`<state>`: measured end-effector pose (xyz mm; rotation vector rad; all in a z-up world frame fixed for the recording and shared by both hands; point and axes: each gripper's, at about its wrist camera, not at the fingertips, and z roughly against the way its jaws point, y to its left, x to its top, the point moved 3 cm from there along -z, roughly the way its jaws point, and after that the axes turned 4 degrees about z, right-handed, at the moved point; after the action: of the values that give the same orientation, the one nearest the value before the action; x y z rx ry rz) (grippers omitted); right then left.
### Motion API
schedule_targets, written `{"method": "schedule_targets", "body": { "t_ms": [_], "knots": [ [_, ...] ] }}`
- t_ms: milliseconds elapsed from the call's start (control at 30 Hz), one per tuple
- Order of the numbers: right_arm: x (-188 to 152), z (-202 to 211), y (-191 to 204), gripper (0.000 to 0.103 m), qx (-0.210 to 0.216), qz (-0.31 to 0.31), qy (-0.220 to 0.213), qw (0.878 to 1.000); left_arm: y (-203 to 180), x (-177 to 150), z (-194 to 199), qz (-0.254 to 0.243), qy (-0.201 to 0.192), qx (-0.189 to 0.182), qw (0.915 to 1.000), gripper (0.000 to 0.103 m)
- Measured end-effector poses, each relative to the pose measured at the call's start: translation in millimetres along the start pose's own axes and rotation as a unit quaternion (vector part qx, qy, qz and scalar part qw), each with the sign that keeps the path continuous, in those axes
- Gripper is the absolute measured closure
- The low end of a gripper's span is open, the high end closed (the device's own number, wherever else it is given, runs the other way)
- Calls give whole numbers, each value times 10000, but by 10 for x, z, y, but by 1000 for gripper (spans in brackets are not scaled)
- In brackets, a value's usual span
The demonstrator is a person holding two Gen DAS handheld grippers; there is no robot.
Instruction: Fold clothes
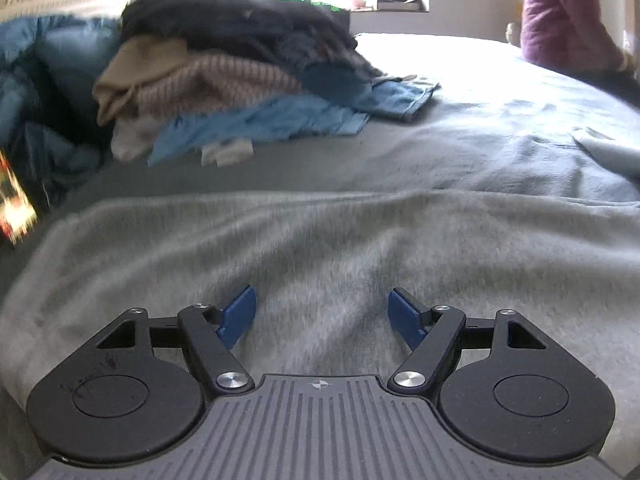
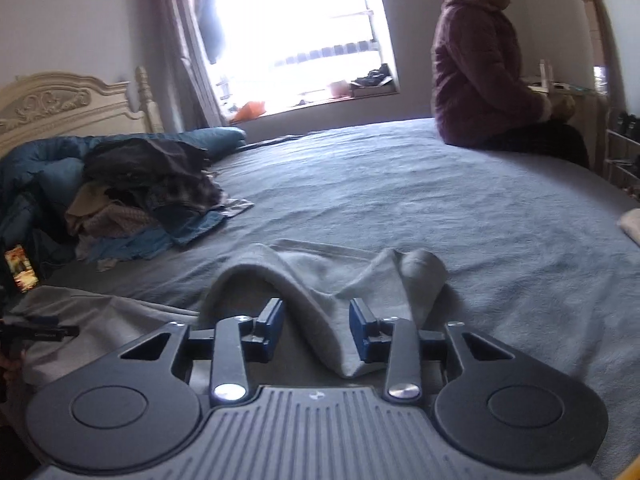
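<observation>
1. Bed [image 2: 440, 200], covered by a blue-grey sheet, fills both views; cream carved headboard [image 2: 60, 100] at the far left end, bright window [image 2: 300, 32] beyond the far side.
2. Person in a purple padded jacket [image 2: 480, 80] sits on the bed's far right edge, turned away from the clothes.
3. Blue duvet [image 2: 36, 168] bunched against the headboard end.
4. Pile of clothes [image 1: 224, 64] heaped near the headboard end, just beside the duvet: dark garments on top, tan and striped knit in the middle, light blue pieces at the bottom, spilling onto the sheet.
5. Grey fleece garment [image 1: 320, 248] lies spread on the near side of the bed, directly under the left gripper [image 1: 322, 316]. One part of it, a sleeve or corner, cannot tell which [image 2: 320, 300], is humped up in a loose fold towards the bed's middle and runs back between the right gripper's [image 2: 317, 330] blue pads.
6. Left gripper: jaws wide, nothing between them, hanging over the grey fabric; left view blurred.
7. Right gripper: jaws at a middling gap, the grey fold passing between them; pads appear clear of the cloth on both sides.
8. Lit phone screen [image 2: 21, 268] at the bed's near left edge; small white scrap [image 1: 226, 152] on the sheet beside the pile.
</observation>
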<state>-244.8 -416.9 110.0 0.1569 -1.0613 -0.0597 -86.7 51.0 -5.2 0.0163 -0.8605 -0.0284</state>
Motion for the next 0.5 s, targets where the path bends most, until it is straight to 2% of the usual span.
{"method": "schedule_targets", "body": {
  "t_ms": [100,200,300,367,500],
  "knots": [
    [-49,-103,-182,61,-199,-306,95,9993,51,-29,12,117,-32,-78,9999,26],
    [-126,-234,-450,61,-267,-956,272,9947,38,-45,2,118,-45,-64,9999,24],
    [-211,-378,-720,60,-174,-1789,486,9825,10,-57,-7,97,-66,-26,9999,23],
    [-319,-484,-866,60,69,-2404,645,9685,10,-52,-17,117,-72,-27,9999,22],
    [-386,-663,-951,60,322,-2816,738,9561,14,-48,-33,133,-75,-37,9999,21]
  ]
}}
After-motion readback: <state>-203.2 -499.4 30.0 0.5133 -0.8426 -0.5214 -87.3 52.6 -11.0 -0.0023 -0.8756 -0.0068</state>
